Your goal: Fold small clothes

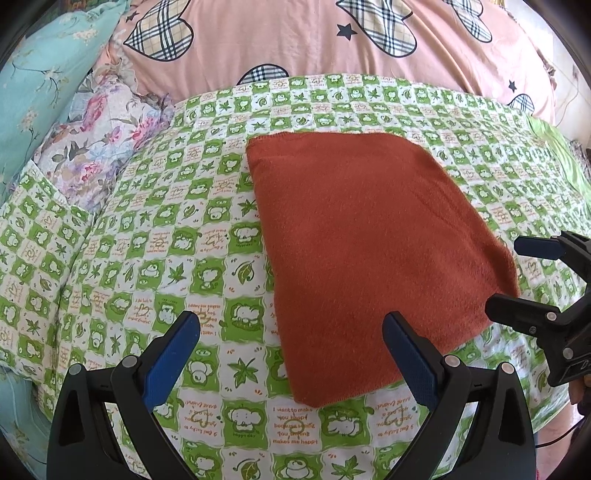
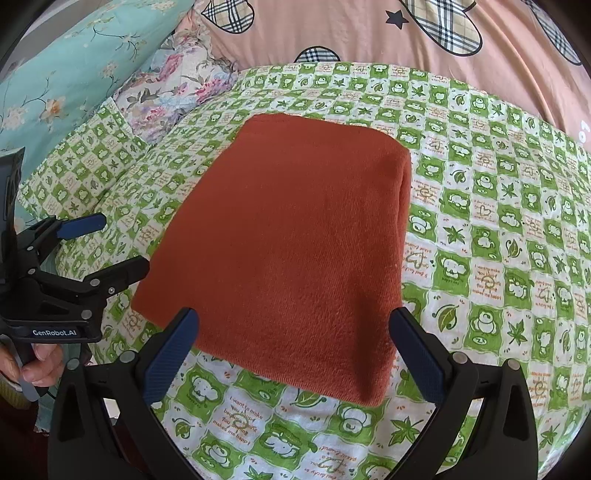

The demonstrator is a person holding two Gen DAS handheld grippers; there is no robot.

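A rust-orange cloth (image 1: 373, 243) (image 2: 291, 243) lies folded flat on the green-and-white checked bedsheet (image 1: 155, 236) (image 2: 498, 236); a doubled fold runs down its right side in the right wrist view. My left gripper (image 1: 291, 332) stands open just above the sheet, by the cloth's near-left corner, holding nothing. My right gripper (image 2: 293, 328) is open over the cloth's near edge, also with nothing in it. Each gripper shows in the other's view: the right gripper (image 1: 517, 273) at the cloth's right edge, the left gripper (image 2: 118, 243) at its left edge.
A pink quilt with plaid hearts (image 1: 295, 40) (image 2: 369, 33) is piled along the far side. A floral pillow (image 1: 99, 144) (image 2: 173, 88) and a teal pillow (image 1: 40, 77) (image 2: 70, 70) lie at the far left. A hand (image 2: 40, 365) holds the left gripper's handle.
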